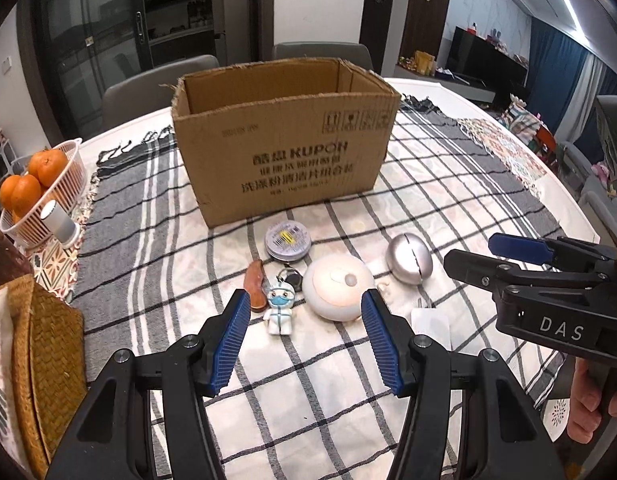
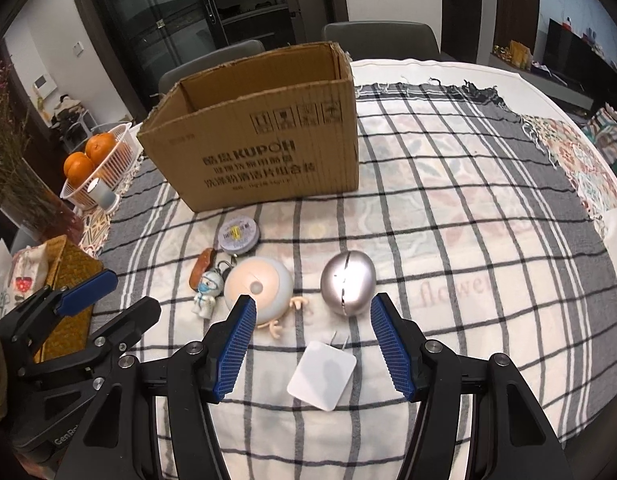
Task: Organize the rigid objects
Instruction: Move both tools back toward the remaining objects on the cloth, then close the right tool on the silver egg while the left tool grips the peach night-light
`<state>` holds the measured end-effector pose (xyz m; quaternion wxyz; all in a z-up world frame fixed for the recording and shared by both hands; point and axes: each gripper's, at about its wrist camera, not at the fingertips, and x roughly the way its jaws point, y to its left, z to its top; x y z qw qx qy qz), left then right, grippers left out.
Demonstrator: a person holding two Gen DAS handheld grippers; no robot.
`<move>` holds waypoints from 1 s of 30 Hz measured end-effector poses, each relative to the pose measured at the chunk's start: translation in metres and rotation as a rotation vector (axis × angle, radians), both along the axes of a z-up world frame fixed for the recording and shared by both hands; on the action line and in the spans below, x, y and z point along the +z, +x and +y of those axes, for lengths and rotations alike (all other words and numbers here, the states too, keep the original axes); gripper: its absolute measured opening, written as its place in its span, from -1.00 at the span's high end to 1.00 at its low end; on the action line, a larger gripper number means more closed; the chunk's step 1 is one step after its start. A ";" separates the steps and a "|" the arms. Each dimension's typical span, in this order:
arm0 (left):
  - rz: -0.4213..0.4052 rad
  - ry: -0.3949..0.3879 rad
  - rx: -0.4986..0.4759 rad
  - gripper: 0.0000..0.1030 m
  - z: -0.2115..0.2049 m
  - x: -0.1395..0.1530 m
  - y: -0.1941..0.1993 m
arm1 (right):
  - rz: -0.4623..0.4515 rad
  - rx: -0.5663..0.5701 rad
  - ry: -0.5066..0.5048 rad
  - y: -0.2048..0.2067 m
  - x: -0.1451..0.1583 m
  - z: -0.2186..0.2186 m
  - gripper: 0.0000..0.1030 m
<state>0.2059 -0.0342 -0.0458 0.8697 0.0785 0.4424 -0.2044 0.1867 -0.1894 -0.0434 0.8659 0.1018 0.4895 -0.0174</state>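
An open cardboard box (image 1: 284,140) (image 2: 260,136) stands at the back of the checked cloth. In front of it lie a round tin (image 1: 288,240) (image 2: 239,234), a small brown folding knife (image 1: 257,286) (image 2: 202,266), a masked figurine keychain (image 1: 279,310) (image 2: 207,290), a round white night light (image 1: 336,288) (image 2: 260,286), a silver egg-shaped object (image 1: 409,258) (image 2: 347,282) and a white plug adapter (image 1: 430,322) (image 2: 322,374). My left gripper (image 1: 304,304) (image 2: 108,292) is open, just short of the figurine and light. My right gripper (image 2: 312,310) (image 1: 468,254) is open above the adapter.
A white basket of oranges (image 1: 40,192) (image 2: 96,160) with a small white bottle (image 1: 60,220) stands at the left. A woven basket (image 1: 48,360) (image 2: 68,280) sits at the near left. Chairs (image 1: 160,84) stand behind the table. A patterned mat (image 2: 580,160) lies right.
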 end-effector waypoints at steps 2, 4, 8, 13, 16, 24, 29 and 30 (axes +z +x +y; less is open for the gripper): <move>0.005 0.004 -0.014 -0.10 -0.002 -0.005 0.000 | 0.005 -0.001 -0.005 -0.001 -0.004 -0.002 -0.18; 0.012 0.008 -0.029 -0.10 -0.005 -0.011 0.001 | 0.009 -0.002 -0.003 0.000 -0.007 -0.004 -0.18; 0.023 0.017 -0.069 -0.10 -0.012 -0.020 0.003 | 0.012 0.002 -0.005 0.004 -0.015 -0.008 -0.18; 0.037 0.042 -0.147 -0.24 -0.022 -0.031 0.009 | 0.032 0.016 0.000 0.010 -0.029 -0.011 -0.18; 0.035 0.063 -0.183 -0.26 -0.027 -0.037 0.012 | 0.042 0.026 0.005 0.014 -0.036 -0.011 -0.18; 0.055 0.102 -0.290 -0.36 -0.044 -0.052 0.026 | 0.048 0.034 0.015 0.024 -0.051 -0.016 -0.18; 0.062 0.153 -0.330 -0.39 -0.054 -0.059 0.037 | 0.049 0.030 0.027 0.032 -0.061 -0.020 -0.18; 0.066 0.160 -0.338 -0.41 -0.056 -0.061 0.038 | 0.051 0.030 0.031 0.033 -0.062 -0.021 -0.19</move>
